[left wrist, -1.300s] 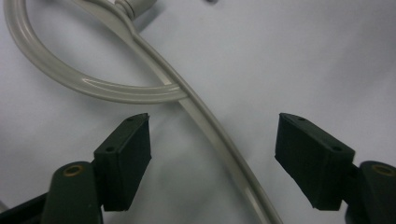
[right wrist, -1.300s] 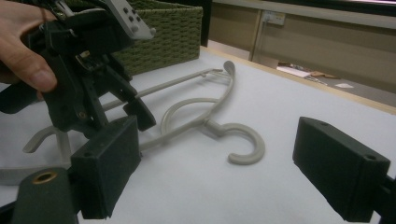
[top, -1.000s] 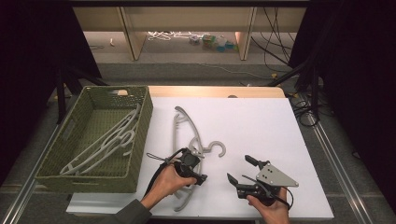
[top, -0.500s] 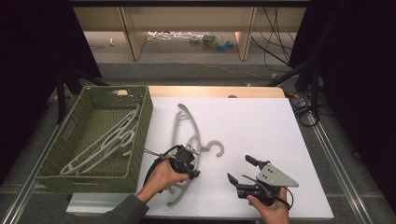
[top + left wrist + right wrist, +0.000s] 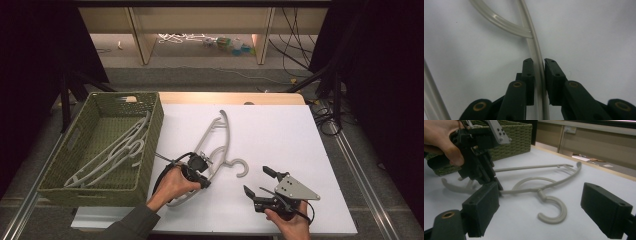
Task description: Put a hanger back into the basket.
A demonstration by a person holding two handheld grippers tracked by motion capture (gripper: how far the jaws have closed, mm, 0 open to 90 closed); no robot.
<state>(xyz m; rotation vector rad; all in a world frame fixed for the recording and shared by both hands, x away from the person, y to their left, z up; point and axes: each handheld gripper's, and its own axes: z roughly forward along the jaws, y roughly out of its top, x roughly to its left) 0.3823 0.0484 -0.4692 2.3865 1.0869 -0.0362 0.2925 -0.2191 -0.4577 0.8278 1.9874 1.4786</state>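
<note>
Left claw (image 5: 539,75) grips hanger (image 5: 534,47)

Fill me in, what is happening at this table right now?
A person is working on a grey plastic coat hanger lying on the white table. The left gripper has just been closing and now pinches one of the hanger's thin arms. The right gripper waits open beside the hook, holding nothing. More grey hangers already lie in the green woven basket on the left.

High view looks down from overhead; both gripper views sit low, sharing the hanger (image 5: 216,145)
</note>
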